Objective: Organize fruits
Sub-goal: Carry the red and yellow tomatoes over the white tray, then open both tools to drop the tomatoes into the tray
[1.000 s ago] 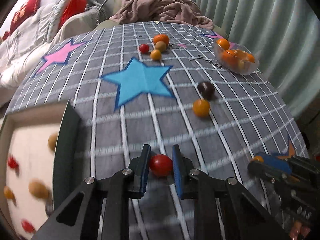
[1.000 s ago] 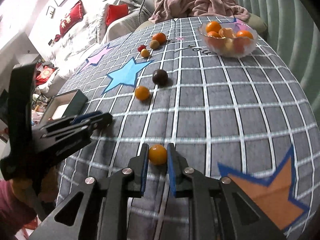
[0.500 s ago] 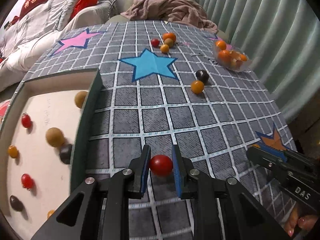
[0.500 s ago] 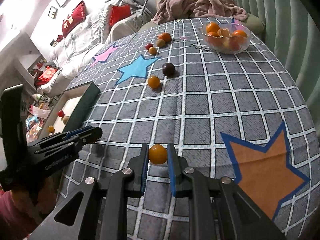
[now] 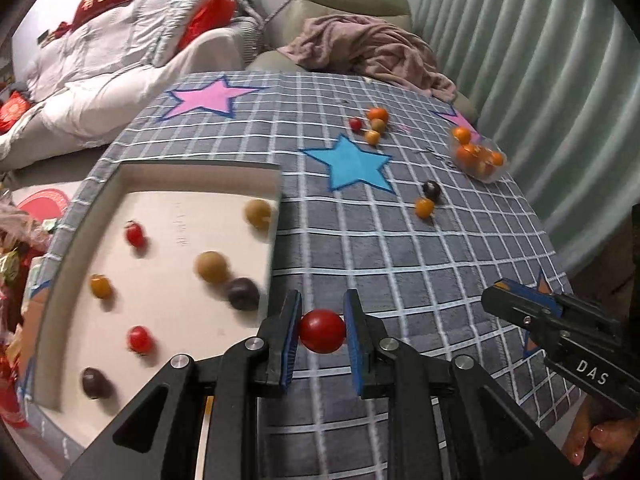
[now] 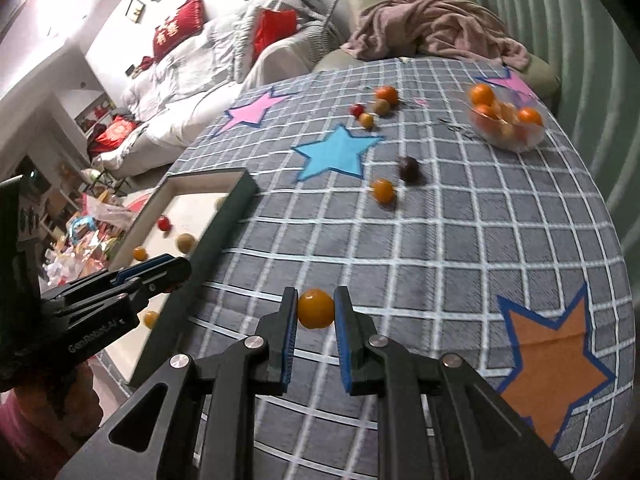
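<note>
My left gripper (image 5: 322, 330) is shut on a small red fruit (image 5: 322, 331), held above the grey checked cloth just right of the white tray (image 5: 176, 240). The tray, rimmed in dark green, holds several small red, orange, tan and dark fruits. My right gripper (image 6: 315, 309) is shut on a small orange fruit (image 6: 315, 308) and hovers over the cloth near the tray's right wall (image 6: 208, 256). Each gripper shows in the other's view: the right gripper (image 5: 560, 332) at the right edge, the left gripper (image 6: 120, 292) at the left edge.
Loose on the cloth lie an orange fruit (image 5: 424, 207) and a dark one (image 5: 432, 189), with a small cluster (image 5: 372, 125) farther back. A clear bowl of orange fruit (image 6: 506, 120) stands at the far right. Behind the table are a sofa, a pink blanket and curtains.
Both grippers have risen and shifted left toward the tray, each keeping its fruit. The tray now fills much more of the left wrist view and has come into the right wrist view.
</note>
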`<move>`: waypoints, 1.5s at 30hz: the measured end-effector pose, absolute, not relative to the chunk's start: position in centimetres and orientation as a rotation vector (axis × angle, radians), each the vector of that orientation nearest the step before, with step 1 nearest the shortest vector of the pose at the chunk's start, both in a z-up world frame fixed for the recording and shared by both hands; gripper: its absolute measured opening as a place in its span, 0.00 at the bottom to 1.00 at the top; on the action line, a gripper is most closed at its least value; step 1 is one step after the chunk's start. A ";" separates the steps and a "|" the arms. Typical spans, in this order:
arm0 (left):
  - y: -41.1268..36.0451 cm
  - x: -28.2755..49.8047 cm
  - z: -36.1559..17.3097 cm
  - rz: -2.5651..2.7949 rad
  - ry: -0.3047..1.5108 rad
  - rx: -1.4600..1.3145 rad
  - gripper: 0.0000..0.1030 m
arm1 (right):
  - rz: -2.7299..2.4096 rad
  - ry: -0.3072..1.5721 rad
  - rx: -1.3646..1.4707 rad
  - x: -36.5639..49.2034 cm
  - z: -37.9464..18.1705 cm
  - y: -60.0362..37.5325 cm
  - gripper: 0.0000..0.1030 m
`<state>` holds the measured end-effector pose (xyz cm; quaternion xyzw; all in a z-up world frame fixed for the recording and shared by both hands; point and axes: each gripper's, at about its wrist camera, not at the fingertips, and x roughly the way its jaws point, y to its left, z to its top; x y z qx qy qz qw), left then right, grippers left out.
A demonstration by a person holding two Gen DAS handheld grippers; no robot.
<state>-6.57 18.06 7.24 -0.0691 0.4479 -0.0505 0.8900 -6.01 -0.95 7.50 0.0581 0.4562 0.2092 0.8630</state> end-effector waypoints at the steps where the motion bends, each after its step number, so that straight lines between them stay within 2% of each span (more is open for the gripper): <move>1: 18.4 -6.6 7.3 -0.097 0.929 -0.148 0.22 | 0.448 0.956 0.114 -6.0 7.7 -0.3 0.19; 25: 30.2 -5.9 7.3 0.077 0.909 -0.231 0.22 | 0.633 0.999 -0.039 -2.8 9.4 13.2 0.19; 36: 30.4 1.3 6.3 0.106 0.952 -0.186 0.22 | 0.636 1.043 -0.088 2.3 7.3 17.0 0.19; 45: 31.5 6.6 2.9 0.183 1.056 -0.133 0.22 | 0.635 1.094 -0.121 6.7 4.6 19.1 0.19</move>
